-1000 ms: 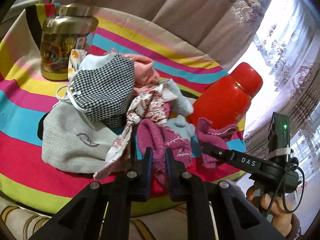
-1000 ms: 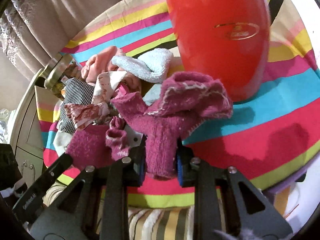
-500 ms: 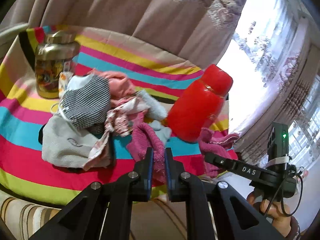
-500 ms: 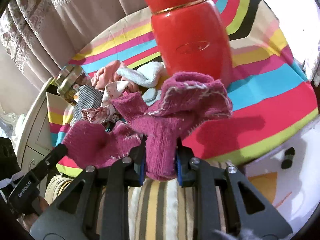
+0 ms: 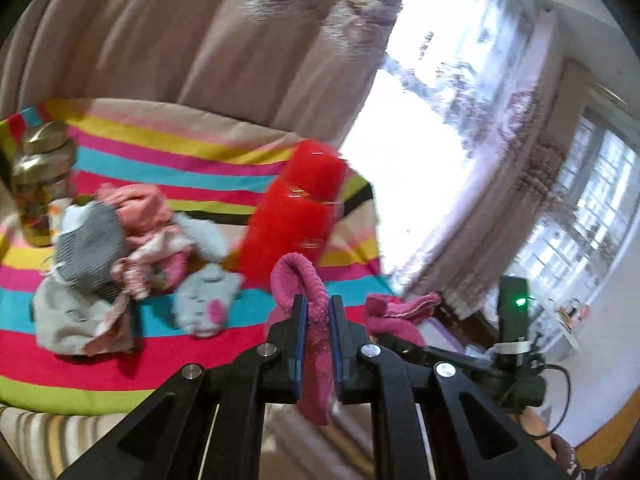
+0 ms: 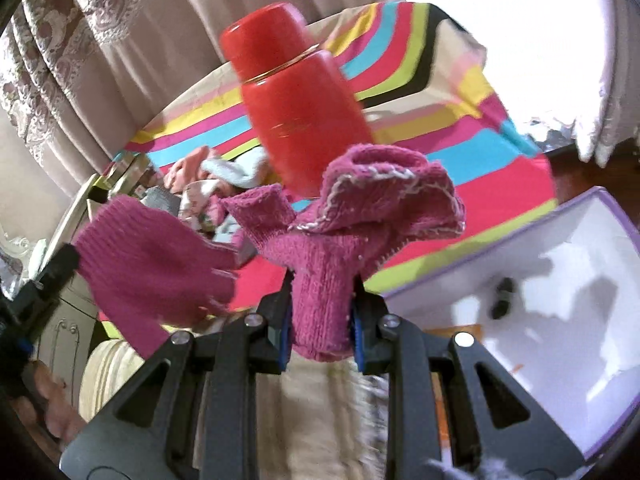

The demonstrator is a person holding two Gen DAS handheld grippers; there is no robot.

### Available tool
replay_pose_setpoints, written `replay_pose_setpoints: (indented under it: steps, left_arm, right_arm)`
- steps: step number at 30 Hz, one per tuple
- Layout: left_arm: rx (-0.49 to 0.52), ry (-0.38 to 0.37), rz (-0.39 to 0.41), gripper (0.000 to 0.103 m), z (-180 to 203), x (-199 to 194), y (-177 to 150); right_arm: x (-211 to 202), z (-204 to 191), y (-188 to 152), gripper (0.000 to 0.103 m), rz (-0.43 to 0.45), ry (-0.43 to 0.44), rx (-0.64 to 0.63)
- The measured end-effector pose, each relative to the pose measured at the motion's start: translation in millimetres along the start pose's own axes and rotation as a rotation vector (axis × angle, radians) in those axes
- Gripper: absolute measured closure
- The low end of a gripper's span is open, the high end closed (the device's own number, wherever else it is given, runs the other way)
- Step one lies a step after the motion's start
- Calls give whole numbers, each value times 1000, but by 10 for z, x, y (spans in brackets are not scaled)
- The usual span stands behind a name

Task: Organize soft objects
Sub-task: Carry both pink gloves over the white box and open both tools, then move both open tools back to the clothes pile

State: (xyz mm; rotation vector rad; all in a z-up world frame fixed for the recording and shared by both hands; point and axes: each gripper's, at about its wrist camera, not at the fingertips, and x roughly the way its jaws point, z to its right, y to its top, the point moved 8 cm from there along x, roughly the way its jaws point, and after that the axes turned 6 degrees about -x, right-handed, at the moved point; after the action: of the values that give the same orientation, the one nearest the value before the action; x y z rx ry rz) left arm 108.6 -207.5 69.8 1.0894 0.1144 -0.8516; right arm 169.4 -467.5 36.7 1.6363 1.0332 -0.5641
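My left gripper [image 5: 318, 312] is shut on a magenta knit glove [image 5: 310, 300] and holds it off the table's front edge. My right gripper [image 6: 320, 308] is shut on a second magenta knit glove [image 6: 360, 216], also in the air. In the right wrist view the left gripper's glove [image 6: 152, 264] hangs at the left. In the left wrist view the right gripper's glove [image 5: 400, 312] shows at the right. A pile of soft things [image 5: 120, 248] lies on the striped tablecloth [image 5: 160, 160], with a pale blue cat-face sock [image 5: 204, 300] beside it.
A red flask [image 5: 296, 224] stands on the table near its right edge, also seen in the right wrist view [image 6: 296, 108]. A gold-lidded jar [image 5: 38, 184] stands at the far left. An open white box with purple rim [image 6: 560, 300] sits below the table at the right.
Both grippers have pulled back and up from the table, each carrying its magenta glove clear of the pile. The white box has come into the right wrist view.
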Motion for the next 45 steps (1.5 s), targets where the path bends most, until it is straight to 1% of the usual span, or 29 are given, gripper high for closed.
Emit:
replay_pose_setpoints:
  steps: [3,7,9,15,21,22,24,25,26,27,28,29,30,31,33,41,42,43,45]
  left_arm:
    - [37,-60,-17,92,344,19,-51]
    - [69,-134,-52,92,712,56,-166]
    - [85,-179,-82,92,924,93,-264]
    - [102,-274,-170,92,1346,190,-552]
    - [122,-316,-258,92,1618,322,-865]
    - [120,-321,-273,92,1642,346,-907]
    - [118,-326,-318,91,1665,407,-1003]
    - [116,-323,-346,87,1671,452,-1054]
    - [111,-316,-377,86,1665,513,-1106]
    - [109,-294,-395,84,1643,562,-1153]
    - [108,-271,-404,79,1609,602,-1180]
    - [104,-260,-406,75,1586,617,-1187]
    - [95,-248,-405,69,1541,621,-1185]
    - [89,-240,-400,64,1506,616,-1174]
    - [87,-224,-383,62,1457,608,-1134]
    - [75,-209,-376,62,1354,606,-1117]
    - [73,-209,-378,62,1345,612,-1124]
    - [72,-209,-379,62,1339,619,-1124]
    - [69,-208,-377,62,1326,608,-1122]
  right_arm:
    - [-156,231,-66,76,4,-47,14]
    - [-373,545,-182,76,3,-111,30]
    - [-465,653,-245,76,-1,-135,34]
    - [-706,957,-451,76,-25,-203,36]
    - [-847,1217,-667,76,-58,-249,51]
    - [-869,1263,-705,74,-65,-257,55]
    - [-881,1329,-768,71,-86,-269,57]
    - [-889,1364,-801,67,-101,-285,55]
    - [-897,1387,-828,65,-113,-291,53]
    - [-906,1402,-848,58,-119,-295,50]
    - [-915,1414,-863,49,-123,-298,48]
    - [-921,1430,-876,46,-126,-302,48]
    - [-927,1438,-884,44,-127,-303,47]
    - [-926,1443,-885,44,-128,-301,46]
    - [-909,1441,-897,44,-136,-294,43]
    - [-829,1382,-932,44,-154,-271,46]
    - [-819,1369,-939,43,-158,-271,43]
    - [-803,1359,-950,40,-161,-271,39]
    - [-747,1350,-976,39,-175,-273,34]
